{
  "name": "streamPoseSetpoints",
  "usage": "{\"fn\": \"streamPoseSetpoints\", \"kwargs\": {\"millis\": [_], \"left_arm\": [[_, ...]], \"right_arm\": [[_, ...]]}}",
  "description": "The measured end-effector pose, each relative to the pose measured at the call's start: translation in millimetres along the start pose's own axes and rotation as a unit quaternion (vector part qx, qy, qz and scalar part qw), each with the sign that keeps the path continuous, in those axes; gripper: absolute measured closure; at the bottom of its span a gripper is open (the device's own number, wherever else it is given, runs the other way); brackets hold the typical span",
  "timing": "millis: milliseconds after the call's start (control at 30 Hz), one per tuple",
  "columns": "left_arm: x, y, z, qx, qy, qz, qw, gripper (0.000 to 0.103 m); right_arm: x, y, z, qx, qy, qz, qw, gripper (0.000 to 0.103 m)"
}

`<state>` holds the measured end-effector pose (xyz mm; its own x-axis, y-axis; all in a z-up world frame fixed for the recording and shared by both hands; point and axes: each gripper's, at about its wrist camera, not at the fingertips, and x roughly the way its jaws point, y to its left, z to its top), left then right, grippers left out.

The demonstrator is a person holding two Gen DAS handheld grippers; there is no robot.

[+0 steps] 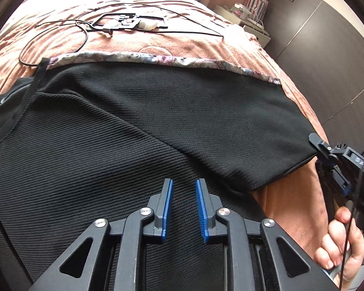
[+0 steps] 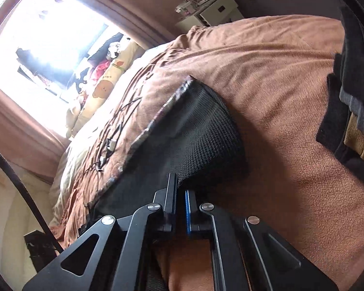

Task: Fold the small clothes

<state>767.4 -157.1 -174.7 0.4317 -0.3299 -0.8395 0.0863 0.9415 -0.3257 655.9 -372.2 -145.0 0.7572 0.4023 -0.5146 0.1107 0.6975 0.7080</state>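
While the left gripper (image 1: pixel 184 189) gapes over the black garment (image 1: pixel 109 157), the right gripper (image 1: pixel 321 149), lettered "DAS", pinches its corner at right of frame.

2 wrist cams, close; share black garment (image 1: pixel 133 126).

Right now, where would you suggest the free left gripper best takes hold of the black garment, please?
Probably the near fold edge of the black garment, where the diagonal ridge gives a raised lip. Come from the near side, since the left gripper hovers open just above it. The right gripper already pinches the right corner.
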Motion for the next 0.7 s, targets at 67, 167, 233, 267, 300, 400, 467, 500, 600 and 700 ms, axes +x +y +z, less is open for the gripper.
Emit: {"fn": "streamPoseSetpoints", "kwargs": {"millis": [67,167,233,267,300,400,467,500,600,700], "left_arm": [[3,-4,2,-0.001,0.0,-0.008,1.0,0.085],[11,-11,5,0.0,0.006,-0.016,0.9998,0.087],[16,-16,7,0.002,0.011,-0.023,0.9997,0.087],[19,-18,7,0.003,0.014,-0.027,0.9995,0.087],[21,-20,7,0.003,0.016,-0.031,0.9994,0.087],[29,-24,9,0.003,0.02,-0.031,0.9993,0.087],[33,-25,11,-0.006,0.02,-0.037,0.9991,0.087],[35,-24,12,-0.01,0.019,-0.04,0.999,0.087],[34,-23,11,-0.017,0.019,-0.056,0.9981,0.087],[25,-17,8,-0.025,0.024,-0.078,0.9964,0.087]], "right_arm": [[-7,8,1,-0.014,-0.004,0.016,1.0,0.101],[-17,23,0,-0.029,-0.014,0.044,0.999,0.101],[-23,31,-1,-0.042,-0.016,0.066,0.997,0.101],[-26,34,-2,-0.047,-0.015,0.077,0.996,0.101],[-27,38,-3,-0.051,-0.013,0.09,0.995,0.101],[-26,47,-5,-0.06,-0.001,0.123,0.991,0.101],[-27,51,-8,-0.069,0.008,0.138,0.988,0.101],[-27,53,-10,-0.073,0.013,0.145,0.987,0.101],[-23,52,-8,-0.078,0.026,0.159,0.984,0.101],[-20,45,-7,-0.077,0.036,0.169,0.982,0.101]]}}
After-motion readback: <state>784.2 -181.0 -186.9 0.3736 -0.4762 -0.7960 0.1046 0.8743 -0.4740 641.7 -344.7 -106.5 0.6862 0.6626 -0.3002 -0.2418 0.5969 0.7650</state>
